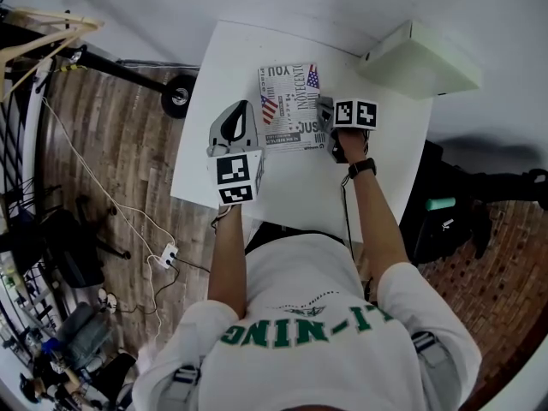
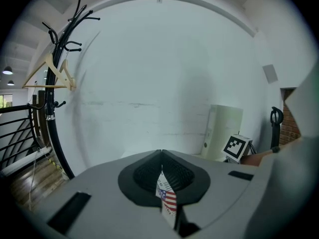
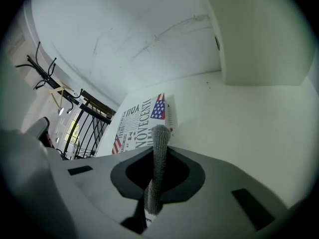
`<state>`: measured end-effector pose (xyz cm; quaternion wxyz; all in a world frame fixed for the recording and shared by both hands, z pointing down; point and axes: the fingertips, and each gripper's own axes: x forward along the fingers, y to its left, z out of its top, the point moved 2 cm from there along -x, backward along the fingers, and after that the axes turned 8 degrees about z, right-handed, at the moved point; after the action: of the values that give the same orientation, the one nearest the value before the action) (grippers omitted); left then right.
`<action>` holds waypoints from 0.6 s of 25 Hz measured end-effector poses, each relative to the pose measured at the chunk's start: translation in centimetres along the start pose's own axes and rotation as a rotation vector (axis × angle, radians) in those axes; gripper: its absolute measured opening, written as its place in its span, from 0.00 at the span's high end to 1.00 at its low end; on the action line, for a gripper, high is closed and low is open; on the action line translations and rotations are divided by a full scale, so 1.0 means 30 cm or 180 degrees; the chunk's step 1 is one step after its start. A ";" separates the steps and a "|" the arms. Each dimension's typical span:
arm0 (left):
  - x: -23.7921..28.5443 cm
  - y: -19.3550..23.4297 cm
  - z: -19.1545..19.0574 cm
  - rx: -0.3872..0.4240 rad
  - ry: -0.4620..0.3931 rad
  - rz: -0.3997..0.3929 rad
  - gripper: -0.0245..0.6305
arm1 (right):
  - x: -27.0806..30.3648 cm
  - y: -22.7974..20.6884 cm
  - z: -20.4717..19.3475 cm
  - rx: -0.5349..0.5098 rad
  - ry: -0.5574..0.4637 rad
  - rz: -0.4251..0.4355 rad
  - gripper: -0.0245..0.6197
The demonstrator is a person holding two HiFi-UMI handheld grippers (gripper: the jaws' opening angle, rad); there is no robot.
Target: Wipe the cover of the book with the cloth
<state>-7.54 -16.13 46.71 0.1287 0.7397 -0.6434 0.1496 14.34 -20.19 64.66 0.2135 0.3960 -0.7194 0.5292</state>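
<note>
Closest to the head camera is the person's white shirt (image 1: 317,315), and beyond it the book (image 1: 289,101) lies on the white table (image 1: 377,178) with one gripper at each side; I judge the wiping as under way but not finished (no view tells me how much of the cover is done). Only the left gripper view shows the left gripper (image 2: 162,158) closed on the book's flag-printed edge, and only the right gripper view shows the right gripper (image 3: 155,158) pinching the grey cloth (image 3: 159,133) at the cover
</note>
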 end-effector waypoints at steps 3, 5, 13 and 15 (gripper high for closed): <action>-0.013 0.005 0.005 0.0007 -0.0015 0.0009 0.94 | 0.006 0.016 -0.002 -0.0012 0.0029 -0.0075 0.91; -0.022 0.019 -0.001 0.0006 0.0002 0.0049 0.94 | 0.032 0.085 -0.011 0.0070 0.0032 0.0130 0.91; -0.073 0.089 -0.019 0.0006 0.0037 0.0194 0.94 | 0.240 0.455 -0.160 -0.0385 0.0510 0.0674 0.91; -0.082 0.102 -0.024 -0.0001 0.0033 0.0223 0.94 | 0.278 0.473 -0.194 -0.0510 0.0634 0.0604 0.91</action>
<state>-10.93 -14.03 46.42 0.1268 0.7159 -0.6683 0.1577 -2.57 -15.86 64.34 0.2637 0.2534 -0.7688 0.5246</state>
